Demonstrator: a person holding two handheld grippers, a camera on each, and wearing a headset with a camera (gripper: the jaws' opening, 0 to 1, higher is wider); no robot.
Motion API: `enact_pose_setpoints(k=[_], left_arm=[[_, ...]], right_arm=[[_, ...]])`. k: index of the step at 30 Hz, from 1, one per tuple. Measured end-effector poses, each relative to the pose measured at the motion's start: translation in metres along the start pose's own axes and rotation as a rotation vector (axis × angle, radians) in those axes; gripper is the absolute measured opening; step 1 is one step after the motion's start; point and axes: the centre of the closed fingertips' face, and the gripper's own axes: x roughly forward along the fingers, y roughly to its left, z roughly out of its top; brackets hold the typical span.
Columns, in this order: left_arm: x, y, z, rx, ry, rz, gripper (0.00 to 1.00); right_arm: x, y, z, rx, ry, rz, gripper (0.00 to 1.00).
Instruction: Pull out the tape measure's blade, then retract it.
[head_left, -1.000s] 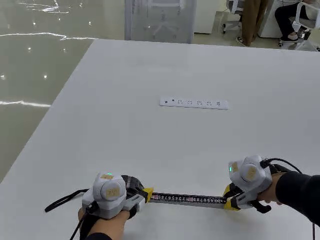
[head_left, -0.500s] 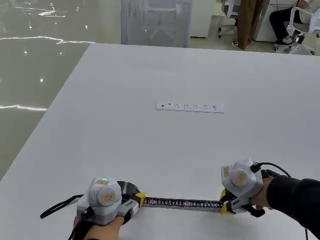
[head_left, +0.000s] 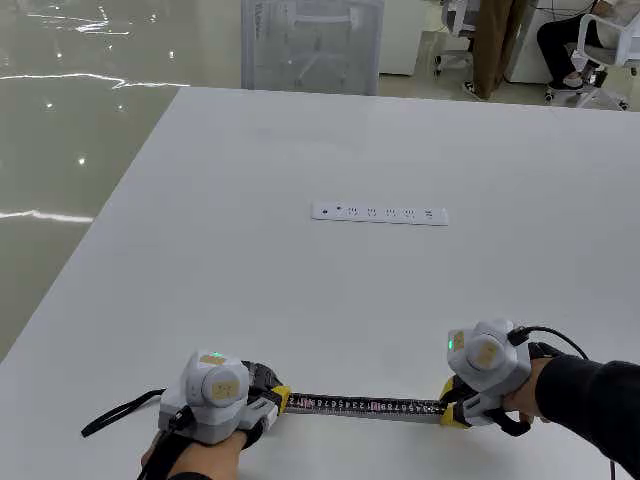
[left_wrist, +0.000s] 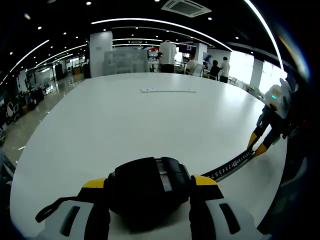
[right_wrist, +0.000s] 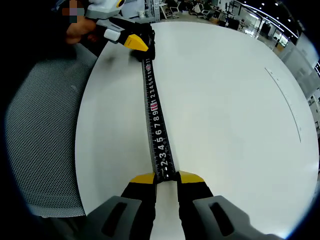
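While under blade (head_left: 365, 405), white office table (head_left: 330, 300)

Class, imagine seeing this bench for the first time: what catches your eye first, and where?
A tape measure's blade lies stretched along the near edge of the white table. The left gripper clamps its black case, and the right gripper pinches the blade's tip. Farther back, a white power strip lies mid-table.

The head view looks steeply down from above the white table's (head_left: 300, 290) near edge. Both gripper views sit low and close, facing each other along the shared tape blade (right_wrist: 155, 112).
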Motion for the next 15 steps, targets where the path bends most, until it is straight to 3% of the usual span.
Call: enact_pose_setpoints(k=[15], left_arm=[[0.0008, 0.0002, 0.0002, -0.017, -0.005, -0.008, 0.6]], right_arm=[[0.0021, 0.0023, 0.0066, 0.012, -0.015, -0.005, 0.12]])
